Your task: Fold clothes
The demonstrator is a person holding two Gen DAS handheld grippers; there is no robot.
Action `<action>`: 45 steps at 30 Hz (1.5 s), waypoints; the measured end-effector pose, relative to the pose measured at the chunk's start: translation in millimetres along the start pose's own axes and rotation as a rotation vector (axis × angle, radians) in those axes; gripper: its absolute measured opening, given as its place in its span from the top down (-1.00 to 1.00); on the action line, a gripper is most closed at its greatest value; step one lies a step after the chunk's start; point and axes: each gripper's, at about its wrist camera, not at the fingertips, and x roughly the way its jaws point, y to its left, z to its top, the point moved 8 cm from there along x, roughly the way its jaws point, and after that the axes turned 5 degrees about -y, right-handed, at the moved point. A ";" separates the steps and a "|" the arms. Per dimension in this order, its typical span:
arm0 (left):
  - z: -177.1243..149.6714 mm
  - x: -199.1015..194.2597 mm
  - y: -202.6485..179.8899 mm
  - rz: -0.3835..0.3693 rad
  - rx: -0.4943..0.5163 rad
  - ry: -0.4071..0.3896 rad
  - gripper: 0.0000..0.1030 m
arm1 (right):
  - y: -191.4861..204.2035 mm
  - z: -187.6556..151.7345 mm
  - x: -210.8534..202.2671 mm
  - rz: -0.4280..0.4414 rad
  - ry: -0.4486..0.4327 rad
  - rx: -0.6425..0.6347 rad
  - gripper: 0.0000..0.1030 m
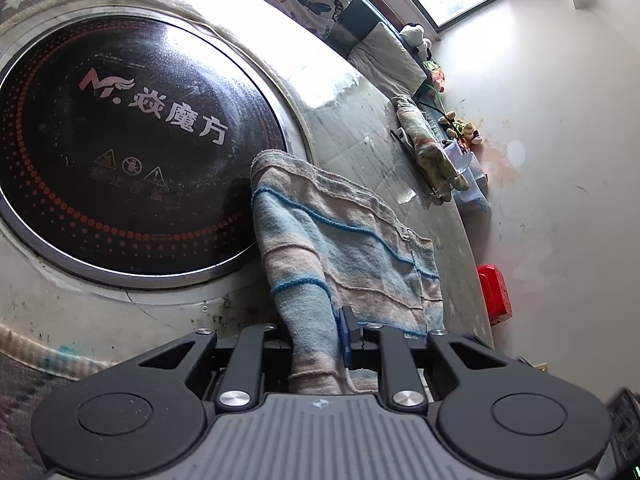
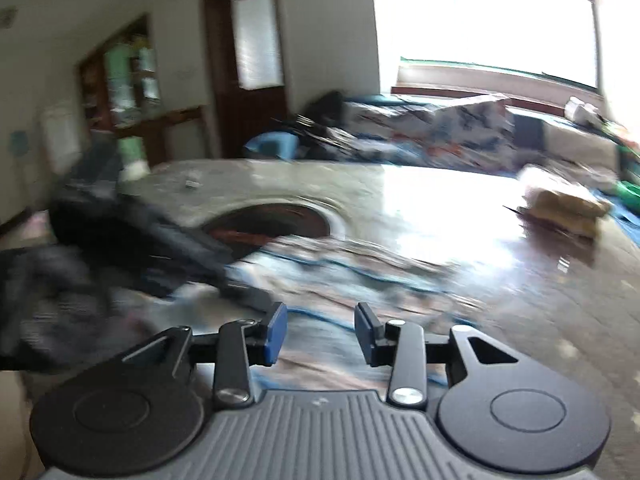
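My left gripper (image 1: 320, 334) clamped on the striped blue-and-beige knit garment (image 1: 340, 236), my right gripper (image 2: 322, 334) jaws apart over it, round black glass hotplate (image 1: 120, 144) reading "焱魔方"

Garment (image 1: 340, 248) beside burner (image 1: 132, 144), on table (image 1: 360, 128)

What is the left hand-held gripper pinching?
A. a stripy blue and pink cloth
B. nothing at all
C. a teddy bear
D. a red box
A: in the left wrist view the left hand-held gripper is closed on a fold of the stripy blue and pink cloth, which runs from between its fingers out across the table.
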 end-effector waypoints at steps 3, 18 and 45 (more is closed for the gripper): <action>-0.6 0.8 -1.4 0.005 0.006 -0.001 0.62 | -32.7 -7.8 14.4 -0.085 0.035 0.049 0.00; -2.9 4.7 -15.1 0.039 0.137 -0.008 0.62 | -72.1 -26.0 42.0 -0.083 0.043 0.287 0.42; 28.5 9.9 -164.7 -0.058 0.407 -0.098 0.76 | -117.3 80.3 -57.3 -0.250 -0.223 0.198 0.76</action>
